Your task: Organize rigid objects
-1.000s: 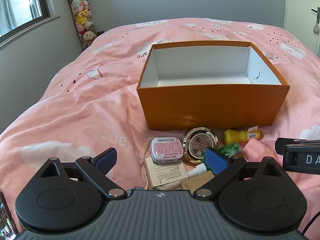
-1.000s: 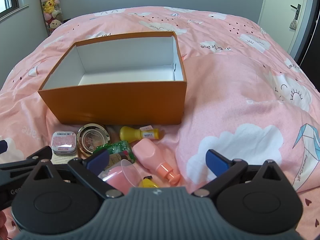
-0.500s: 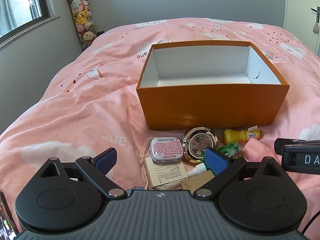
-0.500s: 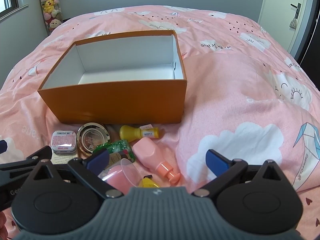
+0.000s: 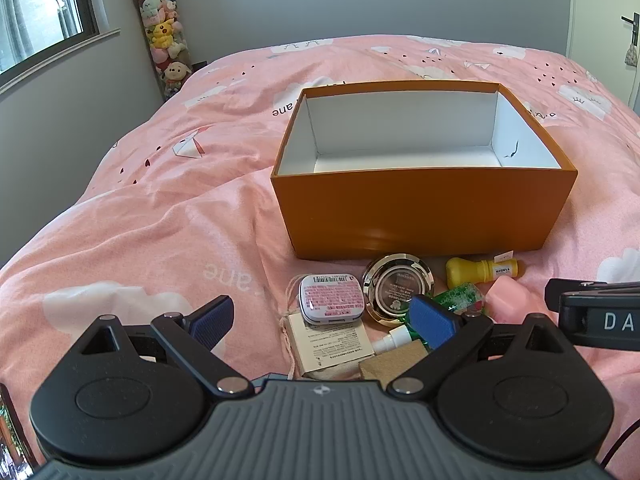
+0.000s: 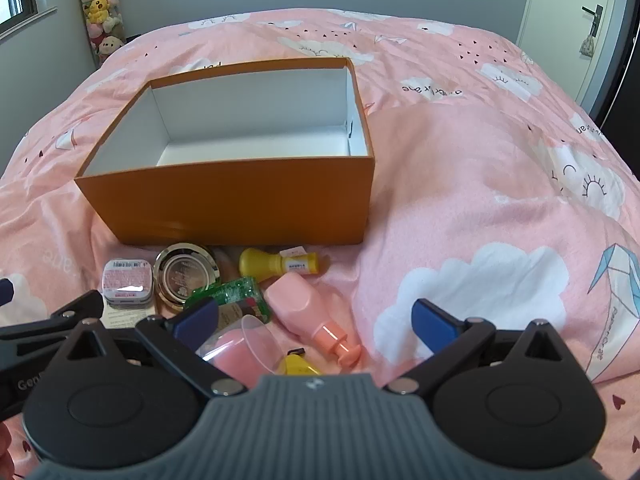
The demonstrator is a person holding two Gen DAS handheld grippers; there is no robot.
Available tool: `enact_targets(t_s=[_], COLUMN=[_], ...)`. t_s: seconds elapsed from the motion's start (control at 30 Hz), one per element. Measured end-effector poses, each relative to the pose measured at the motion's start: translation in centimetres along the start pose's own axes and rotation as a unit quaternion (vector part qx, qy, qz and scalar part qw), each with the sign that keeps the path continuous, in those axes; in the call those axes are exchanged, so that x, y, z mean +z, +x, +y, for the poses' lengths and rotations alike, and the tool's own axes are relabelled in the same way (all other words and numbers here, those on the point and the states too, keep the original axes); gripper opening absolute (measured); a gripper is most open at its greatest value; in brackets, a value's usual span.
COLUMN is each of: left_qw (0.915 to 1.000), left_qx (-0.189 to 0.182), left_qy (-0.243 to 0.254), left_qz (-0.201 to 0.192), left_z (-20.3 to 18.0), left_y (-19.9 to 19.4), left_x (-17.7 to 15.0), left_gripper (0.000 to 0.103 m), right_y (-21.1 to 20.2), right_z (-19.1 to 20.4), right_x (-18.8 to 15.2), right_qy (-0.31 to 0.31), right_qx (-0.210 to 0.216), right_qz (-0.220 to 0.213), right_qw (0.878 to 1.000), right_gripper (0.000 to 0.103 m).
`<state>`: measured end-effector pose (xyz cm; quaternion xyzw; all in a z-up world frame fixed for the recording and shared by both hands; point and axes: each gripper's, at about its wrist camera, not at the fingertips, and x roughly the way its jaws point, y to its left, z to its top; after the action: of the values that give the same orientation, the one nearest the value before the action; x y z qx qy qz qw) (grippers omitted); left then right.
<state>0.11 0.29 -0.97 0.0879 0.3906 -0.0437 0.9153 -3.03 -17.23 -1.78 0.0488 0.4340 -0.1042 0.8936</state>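
An open, empty orange box [image 5: 424, 216] [image 6: 240, 208] stands on the pink bed. In front of it lie a mint tin [image 5: 331, 298] [image 6: 128, 282], a round gold compact [image 5: 398, 288] [image 6: 186, 276], a yellow bottle [image 5: 480, 271] [image 6: 278, 263], a green packet [image 6: 230, 298], a pink pump bottle [image 6: 310, 314], a clear cup [image 6: 244, 350] and a white card [image 5: 328, 344]. My left gripper [image 5: 322, 320] is open and empty above the card and tin. My right gripper [image 6: 316, 322] is open and empty over the pink bottle.
The pink duvet [image 6: 500, 200] spreads right of the box and left of it [image 5: 140, 220]. A column of plush toys [image 5: 164, 40] stands in the far left corner by a window [image 5: 36, 12]. A door [image 6: 576, 20] is at the right.
The right gripper has moved slightly forward toward the objects. The left gripper has barely moved. Nothing was taken hold of.
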Motion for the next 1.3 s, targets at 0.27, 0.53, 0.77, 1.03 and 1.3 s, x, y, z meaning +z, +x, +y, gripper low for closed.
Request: enact_targets(t_s=[0.27, 0.53, 0.77, 1.03, 1.3], left_qw=[1.0, 0.9999, 0.9989, 0.9893, 0.9721], left_qx=[-0.001, -0.005, -0.031, -0.096, -0.156], left_qy=[0.0, 0.0, 0.001, 0.062, 0.043], left_qz=[0.002, 0.01, 0.035, 0.09, 0.169], left_z=[0.0, -0.1, 0.3, 0.2, 0.2], left_y=[0.0, 0.0, 0.9, 2.6, 5.6], left_x=[-0.1, 0.1, 0.0, -0.6, -2.0], left_gripper=[0.103, 0.103, 0.103, 0.061, 0.059], right_y=[0.1, 0.5, 1.5, 4.3, 7.2], right_z=[0.0, 0.2, 0.2, 0.0, 1.2], right_x=[0.0, 0.1, -0.1, -0.6, -1.1], right_qy=[0.0, -0.002, 0.004, 0.027, 0.021], right_qx=[0.0, 0.001, 0.013, 0.068, 0.09], right_qz=[0.002, 0.011, 0.036, 0.102, 0.15], right_qw=[1.0, 1.0, 0.999, 0.992, 0.984], right_gripper=[0.101, 0.101, 0.1, 0.077, 0.064])
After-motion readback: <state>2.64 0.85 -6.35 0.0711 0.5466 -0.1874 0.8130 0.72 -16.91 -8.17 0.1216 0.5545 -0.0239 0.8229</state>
